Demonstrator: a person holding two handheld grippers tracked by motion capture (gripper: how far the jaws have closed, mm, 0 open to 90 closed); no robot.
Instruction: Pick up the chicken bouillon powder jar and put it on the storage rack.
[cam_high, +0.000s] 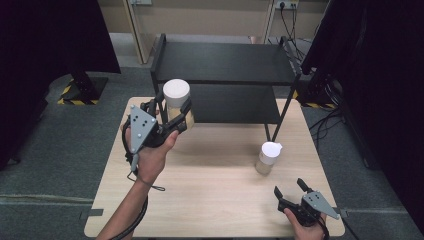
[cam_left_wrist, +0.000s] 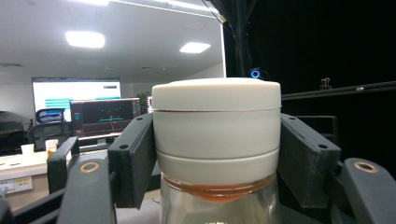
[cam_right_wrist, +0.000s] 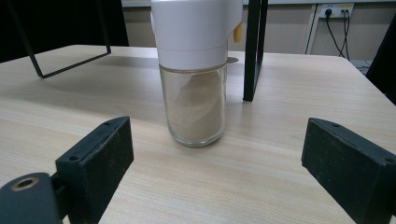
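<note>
My left gripper (cam_high: 170, 112) is shut on a glass jar with a white round lid (cam_high: 176, 96), held up in the air over the table's far left, near the black shelf. In the left gripper view both pads press the white lid (cam_left_wrist: 216, 126) from the sides; brownish contents show just under it. A second glass jar with a white spout cap (cam_high: 267, 157) stands upright on the table right of centre. My right gripper (cam_high: 290, 187) rests open near the front right edge, pointing at that jar (cam_right_wrist: 196, 70), which stands a short way beyond the pads.
A black two-tier shelf (cam_high: 225, 80) stands across the table's far edge; one of its thin legs (cam_right_wrist: 252, 49) comes down just behind the standing jar. The light wooden table (cam_high: 215, 195) has bare room in the middle and front.
</note>
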